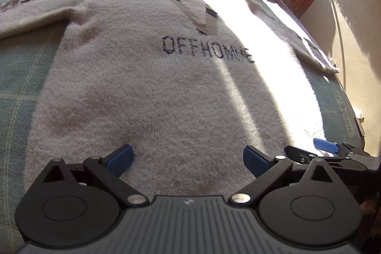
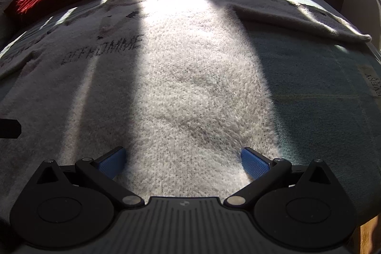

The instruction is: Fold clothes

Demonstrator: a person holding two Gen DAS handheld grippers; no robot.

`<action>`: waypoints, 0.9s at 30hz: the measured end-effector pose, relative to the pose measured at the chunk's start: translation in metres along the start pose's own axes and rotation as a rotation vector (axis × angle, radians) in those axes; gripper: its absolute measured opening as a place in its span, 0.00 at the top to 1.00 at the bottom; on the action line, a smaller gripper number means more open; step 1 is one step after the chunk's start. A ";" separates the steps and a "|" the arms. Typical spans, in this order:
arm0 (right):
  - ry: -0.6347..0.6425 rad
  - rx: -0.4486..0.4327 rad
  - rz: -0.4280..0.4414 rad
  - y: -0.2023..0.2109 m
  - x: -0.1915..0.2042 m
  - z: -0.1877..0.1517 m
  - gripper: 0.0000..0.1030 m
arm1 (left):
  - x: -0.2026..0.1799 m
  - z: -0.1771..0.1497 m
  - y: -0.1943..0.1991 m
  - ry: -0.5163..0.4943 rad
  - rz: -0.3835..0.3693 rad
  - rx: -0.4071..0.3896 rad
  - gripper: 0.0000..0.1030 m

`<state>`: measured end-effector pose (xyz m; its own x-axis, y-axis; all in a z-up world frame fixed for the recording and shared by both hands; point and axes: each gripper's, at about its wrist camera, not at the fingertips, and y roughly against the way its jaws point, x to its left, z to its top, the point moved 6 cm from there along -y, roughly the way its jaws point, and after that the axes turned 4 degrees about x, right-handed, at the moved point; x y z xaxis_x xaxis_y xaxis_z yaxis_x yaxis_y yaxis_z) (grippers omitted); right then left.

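Sunlit bed [image 1: 21,77], cream sweater [image 1: 147,87] spread flat, front up, ready for folding.
Left wrist view: left gripper [image 1: 188,160] gapes wide at the hem, holding nothing; the right gripper's tips peek in at 4 o'clock. Right wrist view: right gripper [image 2: 184,162] spreads wide over the hem's right corner, sleeve [image 2: 297,18] at 1 o'clock, likely lining up a first pinch.

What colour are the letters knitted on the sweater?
Dark navy, nearly black, letters on the cream sweater; clearest in the left wrist view.
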<state>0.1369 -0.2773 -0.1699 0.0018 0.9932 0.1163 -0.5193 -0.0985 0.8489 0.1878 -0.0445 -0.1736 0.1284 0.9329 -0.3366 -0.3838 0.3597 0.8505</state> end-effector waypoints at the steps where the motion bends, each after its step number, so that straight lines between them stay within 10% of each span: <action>1: 0.000 0.000 0.001 0.000 0.000 0.000 0.00 | 0.002 -0.002 0.001 -0.004 -0.011 -0.007 0.04; 19: 0.001 -0.005 0.002 -0.001 0.000 0.000 0.00 | 0.042 -0.009 0.047 0.208 -0.159 0.070 0.04; 27: -0.002 0.000 0.011 -0.001 -0.001 0.000 0.00 | 0.057 -0.050 0.042 0.250 -0.108 0.158 0.04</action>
<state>0.1375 -0.2782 -0.1706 -0.0018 0.9920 0.1264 -0.5193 -0.1090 0.8476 0.1337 0.0226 -0.1775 -0.0754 0.8621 -0.5011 -0.2307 0.4738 0.8499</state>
